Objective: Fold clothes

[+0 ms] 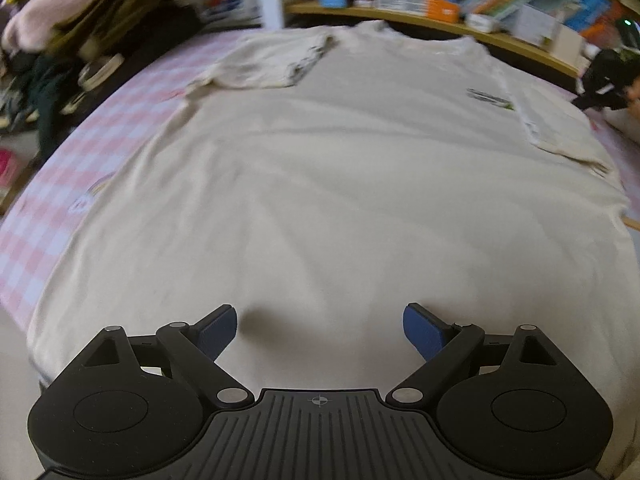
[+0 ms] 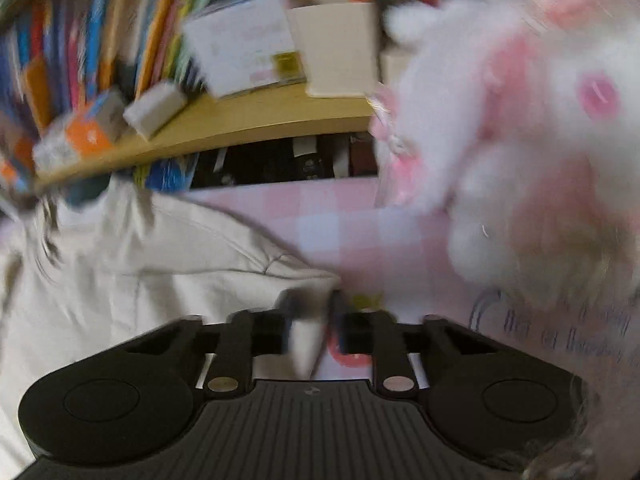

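A cream T-shirt (image 1: 320,168) lies spread flat on a pink checked sheet (image 1: 60,208), its left sleeve (image 1: 264,64) folded inward. My left gripper (image 1: 320,330) is open and empty, hovering low over the shirt near its hem. In the right wrist view the same shirt (image 2: 140,264) lies at the left. My right gripper (image 2: 310,312) is shut on the shirt's right sleeve edge (image 2: 304,280), with cloth pinched between the fingers. The right gripper also shows at the far right of the left wrist view (image 1: 600,80), where its state is unclear.
A wooden shelf (image 1: 400,14) with books runs along the far side of the bed. A pile of clothes (image 1: 80,20) lies at the far left. A white and pink plush toy (image 2: 520,140) sits close on the right of the right gripper.
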{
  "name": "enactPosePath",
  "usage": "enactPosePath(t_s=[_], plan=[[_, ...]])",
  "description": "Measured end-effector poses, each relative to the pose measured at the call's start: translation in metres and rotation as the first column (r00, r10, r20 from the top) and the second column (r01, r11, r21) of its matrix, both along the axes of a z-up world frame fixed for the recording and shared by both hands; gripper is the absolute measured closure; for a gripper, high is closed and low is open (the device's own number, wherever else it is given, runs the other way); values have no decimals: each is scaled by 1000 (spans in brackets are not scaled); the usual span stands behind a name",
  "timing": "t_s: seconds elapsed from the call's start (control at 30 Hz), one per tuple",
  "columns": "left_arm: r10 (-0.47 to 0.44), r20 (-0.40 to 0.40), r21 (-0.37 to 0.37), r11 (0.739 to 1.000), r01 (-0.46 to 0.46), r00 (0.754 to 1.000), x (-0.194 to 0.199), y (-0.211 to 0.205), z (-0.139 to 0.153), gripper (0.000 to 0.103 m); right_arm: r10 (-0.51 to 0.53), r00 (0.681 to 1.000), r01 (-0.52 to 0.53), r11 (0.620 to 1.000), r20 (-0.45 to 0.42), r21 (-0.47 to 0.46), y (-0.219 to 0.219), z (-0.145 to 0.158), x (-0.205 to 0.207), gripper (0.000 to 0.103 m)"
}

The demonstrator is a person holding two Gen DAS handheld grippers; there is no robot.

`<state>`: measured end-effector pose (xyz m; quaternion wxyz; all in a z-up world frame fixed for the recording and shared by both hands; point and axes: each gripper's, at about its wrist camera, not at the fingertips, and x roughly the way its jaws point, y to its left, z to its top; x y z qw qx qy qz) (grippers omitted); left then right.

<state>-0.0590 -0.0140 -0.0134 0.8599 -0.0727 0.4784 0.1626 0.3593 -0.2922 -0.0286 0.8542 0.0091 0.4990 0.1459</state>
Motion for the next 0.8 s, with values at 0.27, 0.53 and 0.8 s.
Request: enactPosePath(t_s=[0.27, 0.53, 0.8], plan=[[-47, -18, 17, 999, 48, 999, 2, -11, 0, 11, 73, 988, -59, 993, 137, -104, 18, -5, 20, 100], [-74, 8, 13, 997, 74, 997, 12, -18, 3, 11, 0, 977, -7, 999, 215, 34, -13, 23, -18, 64], [-74, 70, 24, 997, 72, 995, 22, -27, 13, 11, 4, 980, -38, 985, 200, 167, -31, 46, -115, 28]])
